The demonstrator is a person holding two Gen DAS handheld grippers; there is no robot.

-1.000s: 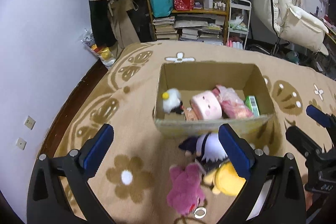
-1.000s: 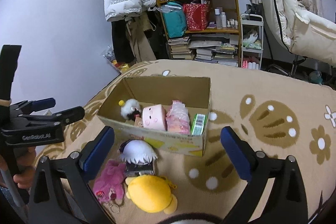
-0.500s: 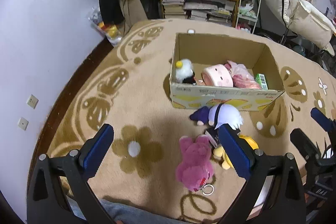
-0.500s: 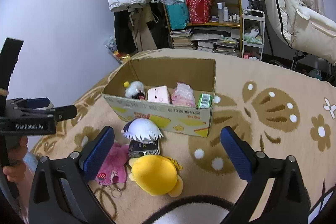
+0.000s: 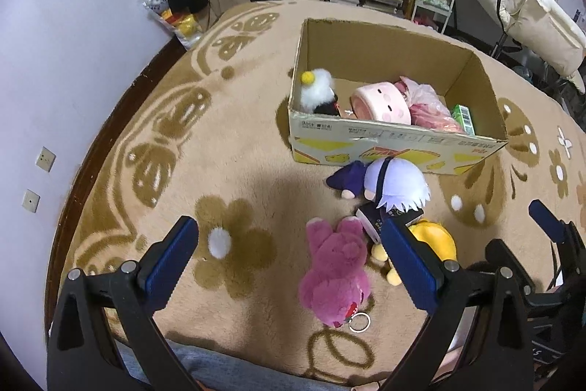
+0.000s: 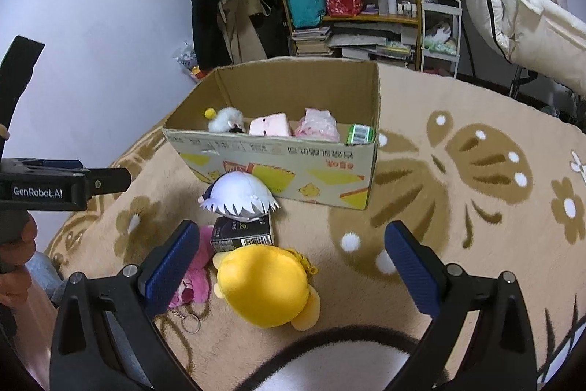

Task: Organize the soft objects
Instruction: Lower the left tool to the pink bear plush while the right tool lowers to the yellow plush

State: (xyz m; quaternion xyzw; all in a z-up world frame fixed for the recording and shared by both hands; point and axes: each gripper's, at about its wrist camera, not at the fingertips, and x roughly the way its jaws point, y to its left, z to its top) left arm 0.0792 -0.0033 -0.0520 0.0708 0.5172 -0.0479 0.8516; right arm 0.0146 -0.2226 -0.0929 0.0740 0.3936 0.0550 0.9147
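A: Which step is in hand?
B: Both tools, left (image 5: 289,255) and right (image 6: 289,255), are held apart and empty above the pink bear plush (image 5: 335,275) and yellow plush (image 6: 265,284), left on the carpet (image 5: 234,141) before the cardboard box (image 6: 278,160). A grasp is called for next.
A: What is changed?
B: The tools are drawn back; the box is seen farther off.

The left gripper's finger (image 5: 406,259) is covering part of the yellow plush (image 5: 436,240) and a corner of the dark box (image 5: 370,222) lying under the white-haired doll (image 5: 397,184). In the right wrist view, the right gripper's finger (image 6: 172,259) is hiding most of the pink plush (image 6: 196,281). The cardboard box's near wall (image 6: 278,163) is cutting off the lower parts of the toys inside. Print on that wall is staying too small to read.
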